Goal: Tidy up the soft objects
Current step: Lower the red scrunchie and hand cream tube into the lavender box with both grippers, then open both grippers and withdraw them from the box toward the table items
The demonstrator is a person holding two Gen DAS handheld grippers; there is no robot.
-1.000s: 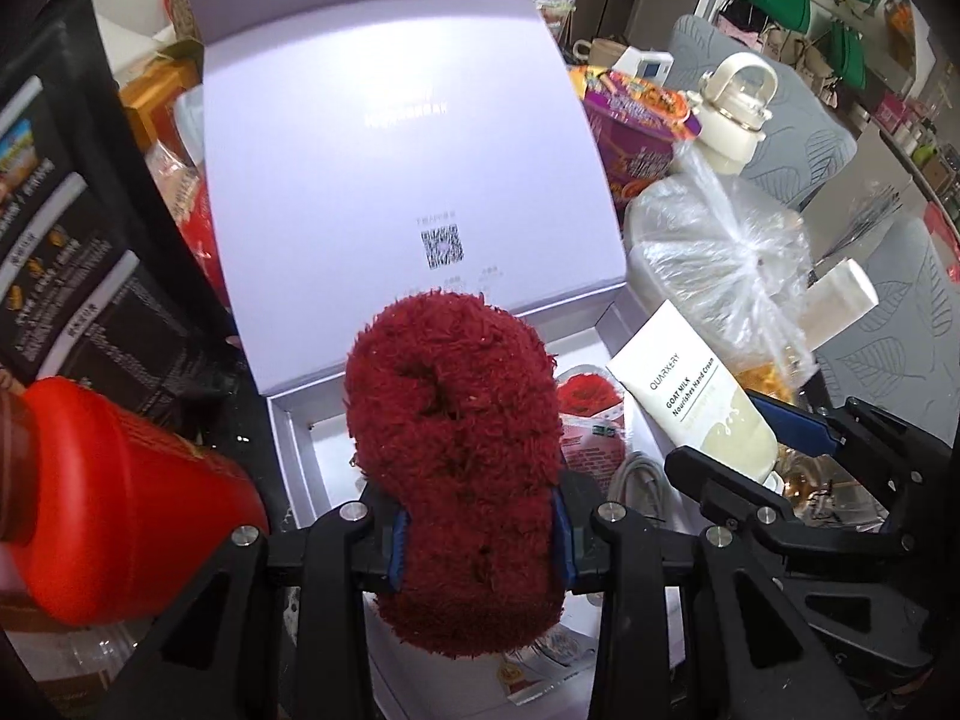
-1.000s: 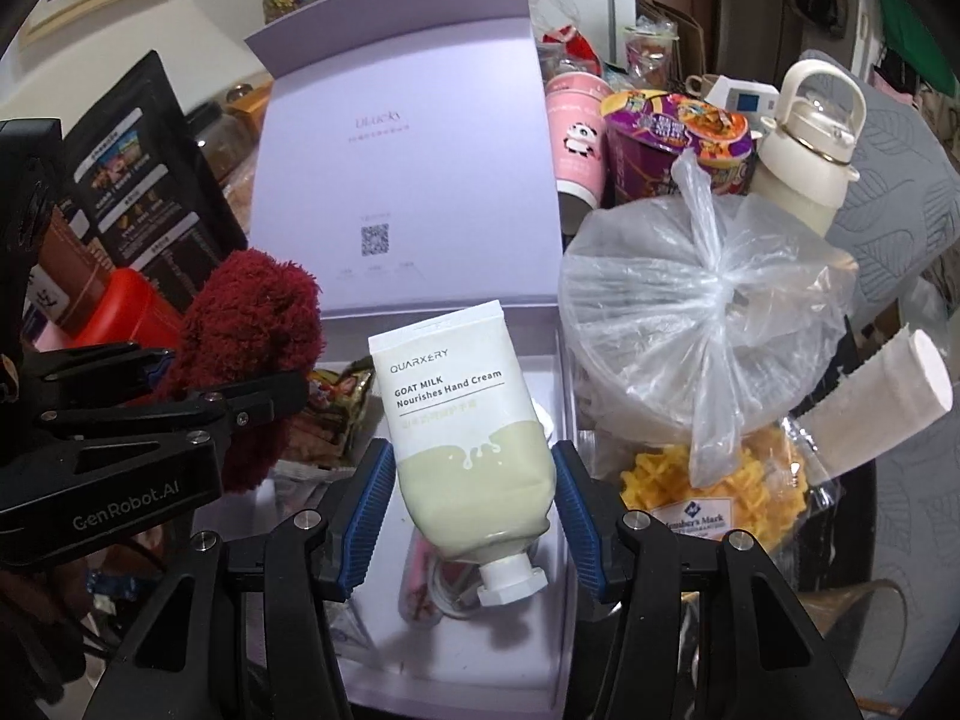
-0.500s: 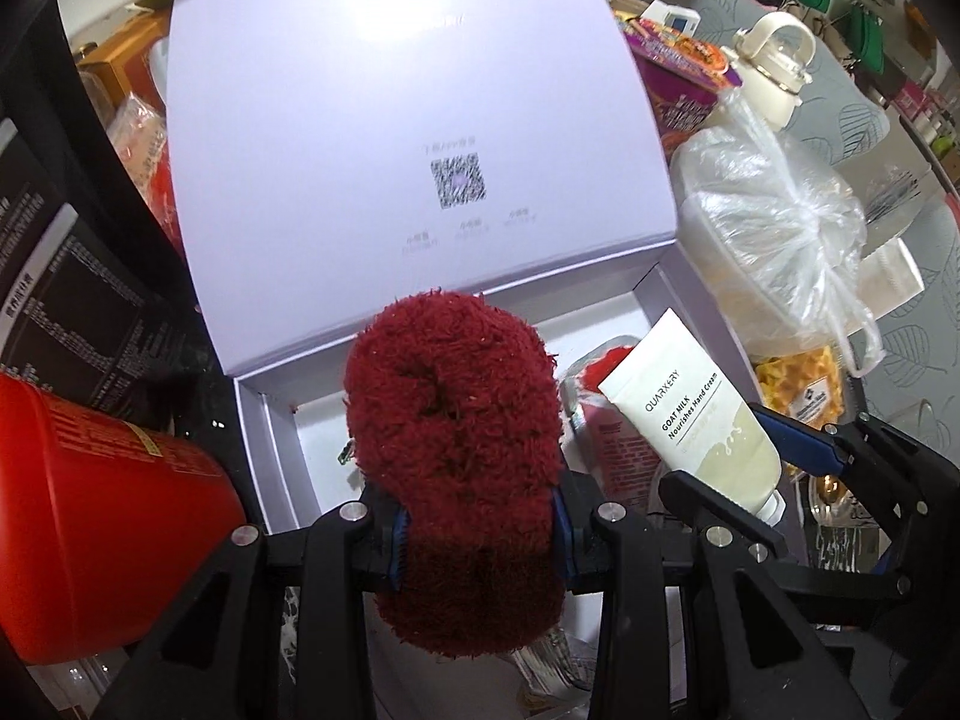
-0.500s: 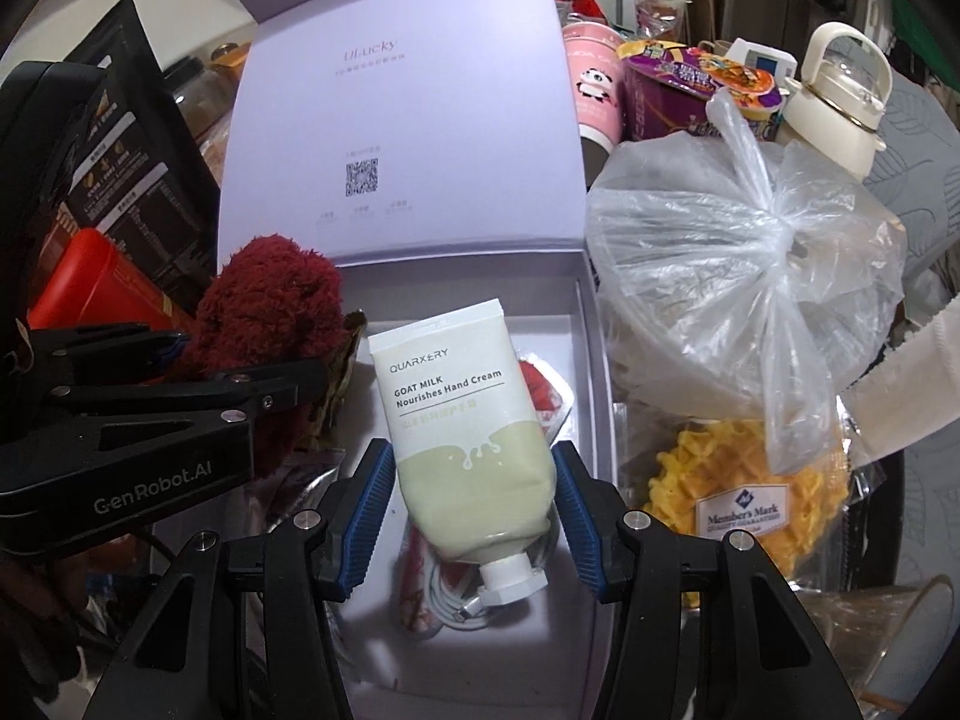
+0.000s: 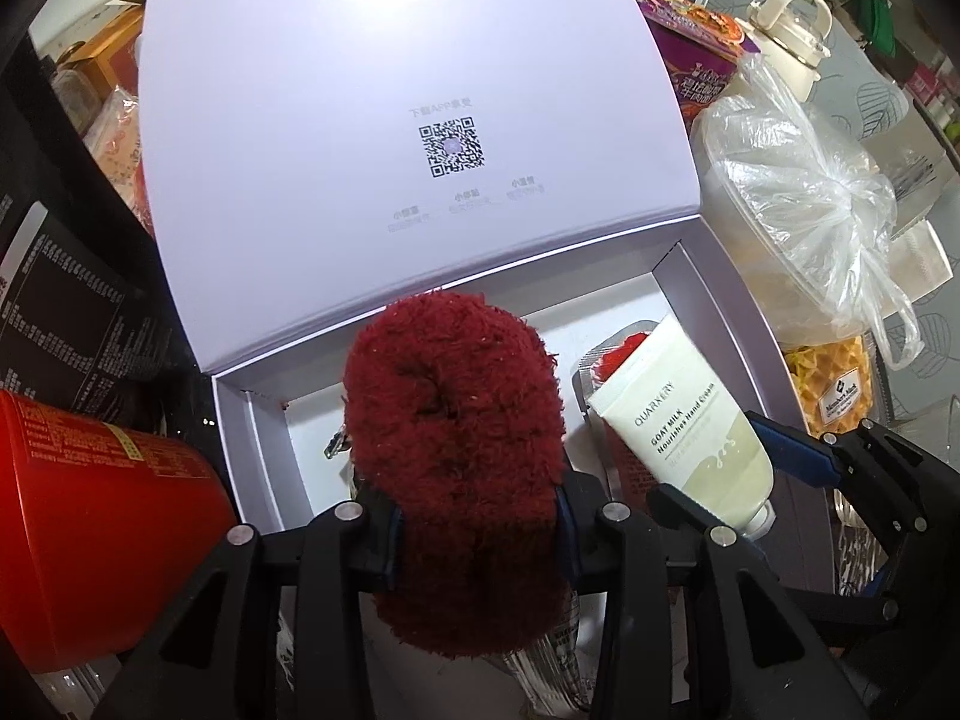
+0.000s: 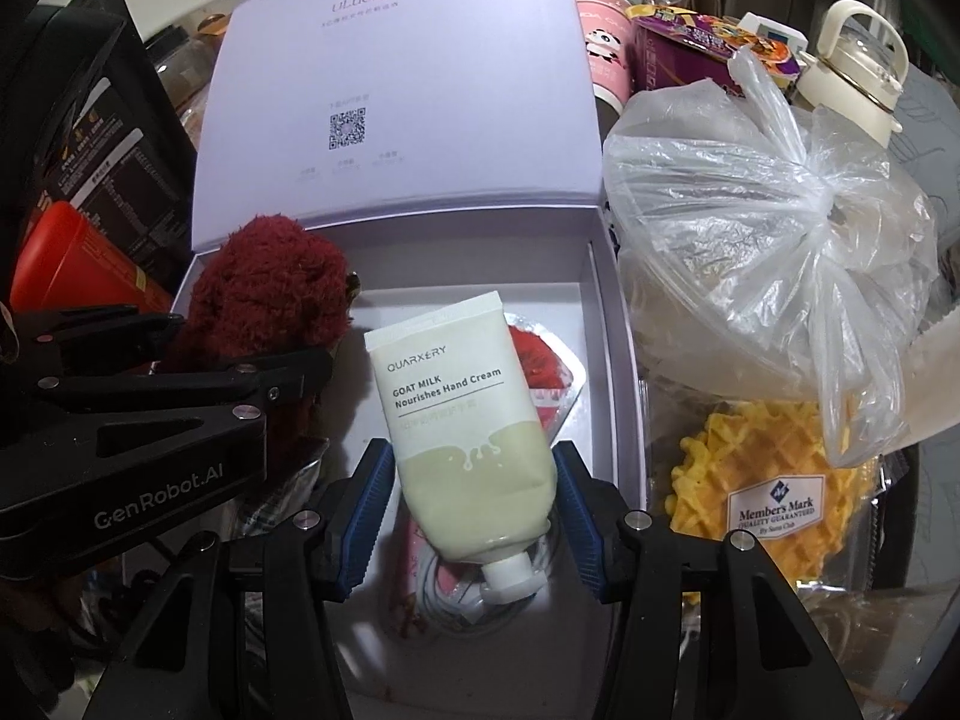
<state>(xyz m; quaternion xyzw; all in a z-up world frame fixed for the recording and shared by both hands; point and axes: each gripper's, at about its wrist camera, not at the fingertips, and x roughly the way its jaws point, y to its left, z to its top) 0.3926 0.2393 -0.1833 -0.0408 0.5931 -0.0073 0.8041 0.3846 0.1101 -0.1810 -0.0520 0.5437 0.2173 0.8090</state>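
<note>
A dark red fluffy soft thing (image 5: 456, 420) is pinched between the blue pads of my left gripper (image 5: 480, 531), whose jaws are starting to open; the pads still press into its pile. It hangs over the left part of an open lilac box (image 5: 708, 300). My right gripper (image 6: 474, 501) is shut on a white and pale green hand cream tube (image 6: 456, 414), cap towards the camera, above the box's middle. The right wrist view shows the red fluffy thing (image 6: 264, 294) and the left gripper (image 6: 252, 348) at the box's left side.
In the box lie a red sachet (image 6: 540, 360) and a white cable (image 6: 456, 594). Its lid (image 5: 390, 90) stands up behind. A knotted plastic bag (image 6: 768, 228) and a waffle pack (image 6: 774, 480) crowd the right wall. A red canister (image 5: 90, 540) and black packets (image 6: 120, 168) stand left.
Both grippers have sunk towards the open box with their loads. The box's inside now fills more of both views.
</note>
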